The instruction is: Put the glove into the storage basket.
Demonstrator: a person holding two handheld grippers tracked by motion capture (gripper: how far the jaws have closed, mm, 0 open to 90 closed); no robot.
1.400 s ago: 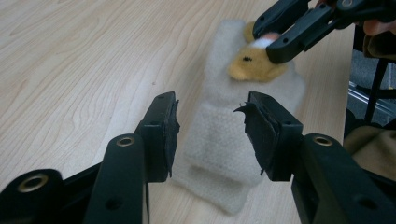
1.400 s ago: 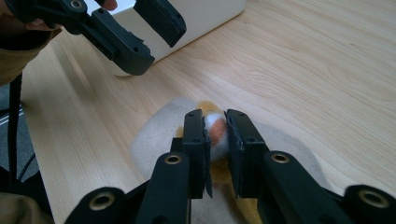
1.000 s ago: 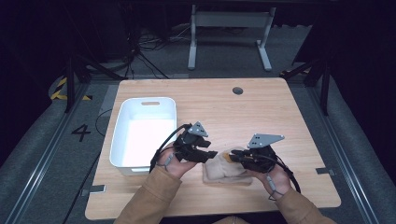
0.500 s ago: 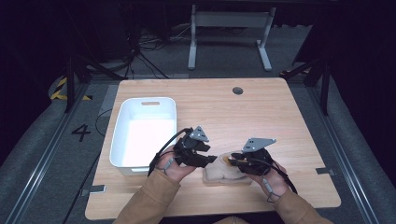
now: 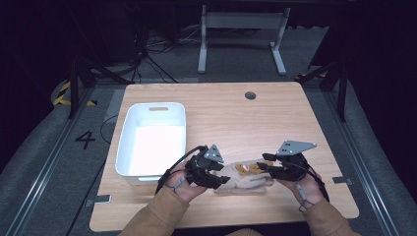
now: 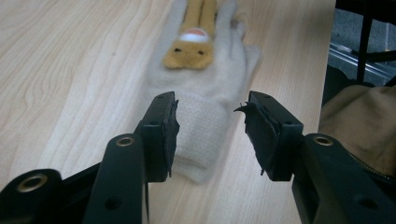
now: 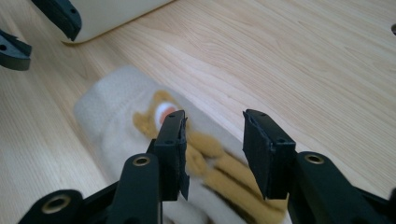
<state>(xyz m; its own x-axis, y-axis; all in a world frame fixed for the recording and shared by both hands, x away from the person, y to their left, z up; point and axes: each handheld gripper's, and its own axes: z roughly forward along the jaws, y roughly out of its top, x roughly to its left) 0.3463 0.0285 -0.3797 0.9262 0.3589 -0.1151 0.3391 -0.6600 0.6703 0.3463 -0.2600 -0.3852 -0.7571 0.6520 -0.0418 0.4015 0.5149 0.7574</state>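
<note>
The cream glove (image 5: 248,181) with its tan animal patch lies flat on the table (image 5: 216,113) beside the empty white bin (image 5: 152,140), nothing yet put away. My left gripper (image 5: 222,179) hovers open over its cuff; my right gripper (image 5: 260,167), jaws just opening, stands empty above the fingers.

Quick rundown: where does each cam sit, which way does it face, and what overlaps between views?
High view: above the table's near side, facing forward and down; forearms, both hands, left tool, right tool.
Left gripper view: rides the left tool, facing along its open jaws at the cream glove.
Right gripper view: rides the right tool, jaws just opened over the glove; white bin beyond.
Shared: all three show the glove.
</note>
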